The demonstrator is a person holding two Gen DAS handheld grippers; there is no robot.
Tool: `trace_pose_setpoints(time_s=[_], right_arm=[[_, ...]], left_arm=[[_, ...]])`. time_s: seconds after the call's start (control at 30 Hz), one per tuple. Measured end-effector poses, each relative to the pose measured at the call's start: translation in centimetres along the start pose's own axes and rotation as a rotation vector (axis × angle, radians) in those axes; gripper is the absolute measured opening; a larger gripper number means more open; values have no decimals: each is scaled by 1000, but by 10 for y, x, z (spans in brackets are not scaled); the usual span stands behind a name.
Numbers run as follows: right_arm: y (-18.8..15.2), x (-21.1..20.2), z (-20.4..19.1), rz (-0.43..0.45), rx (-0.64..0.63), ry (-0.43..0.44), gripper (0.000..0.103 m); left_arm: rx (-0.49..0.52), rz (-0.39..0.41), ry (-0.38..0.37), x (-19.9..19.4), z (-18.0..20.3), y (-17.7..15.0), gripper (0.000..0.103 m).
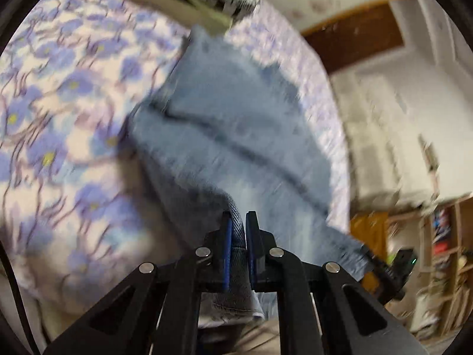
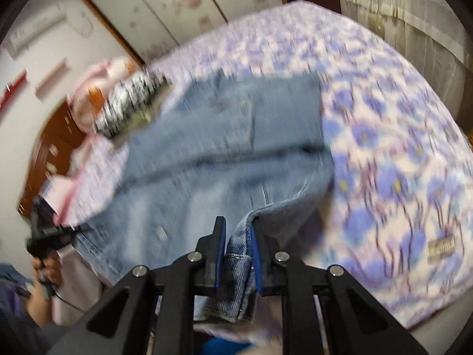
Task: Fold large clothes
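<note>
1. Gripping a bunched edge of the jeans (image 1: 236,136), the left tongs (image 1: 239,236) were clamped on a thick fold of denim that filled the gap between their blue pads.
2. The right tongs (image 2: 239,242) likewise pinched a hemmed edge of the same jeans (image 2: 224,153), with the stitched hem hanging down between the two fingers.
3. The jeans were light blue denim, spread across the bed (image 1: 59,118), and their near edge was lifted off the bedcover where both tongs held it.
4. A dark seam ran diagonally across the denim in the left wrist view; both views were blurred, so finer detail of the cloth could not be made out.
5. The bedcover (image 2: 399,177) bore a purple and blue flower print on a pale ground, and it lay under the whole garment.
6. A black-and-white patterned item (image 2: 133,103) rested at the far end of the jeans, touching or just overlapping them; what it was could not be told.
7. In the right wrist view, the person's left hand (image 2: 44,269) showed at the lower left, wrapped round the black handle of the other tool.
8. A shelf unit (image 1: 443,242) with coloured things stood beyond the bed in the left wrist view.
</note>
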State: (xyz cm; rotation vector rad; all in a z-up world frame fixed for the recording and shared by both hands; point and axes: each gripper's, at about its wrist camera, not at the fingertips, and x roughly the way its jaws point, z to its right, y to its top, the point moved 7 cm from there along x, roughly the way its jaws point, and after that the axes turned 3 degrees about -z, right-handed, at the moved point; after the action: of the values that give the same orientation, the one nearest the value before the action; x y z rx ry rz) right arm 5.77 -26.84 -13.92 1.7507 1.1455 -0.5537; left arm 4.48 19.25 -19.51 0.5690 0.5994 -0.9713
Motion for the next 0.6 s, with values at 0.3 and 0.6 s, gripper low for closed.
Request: trace_pose_setpoints(time_s=[0.3,0.6], right_arm=[[147,27,16,150,63,6,0],[220,127,67,111,89,-157,0]], left_arm=[[-97,199,-7,-3,20,133,0],[-115,270,208,65,-19,246,0]])
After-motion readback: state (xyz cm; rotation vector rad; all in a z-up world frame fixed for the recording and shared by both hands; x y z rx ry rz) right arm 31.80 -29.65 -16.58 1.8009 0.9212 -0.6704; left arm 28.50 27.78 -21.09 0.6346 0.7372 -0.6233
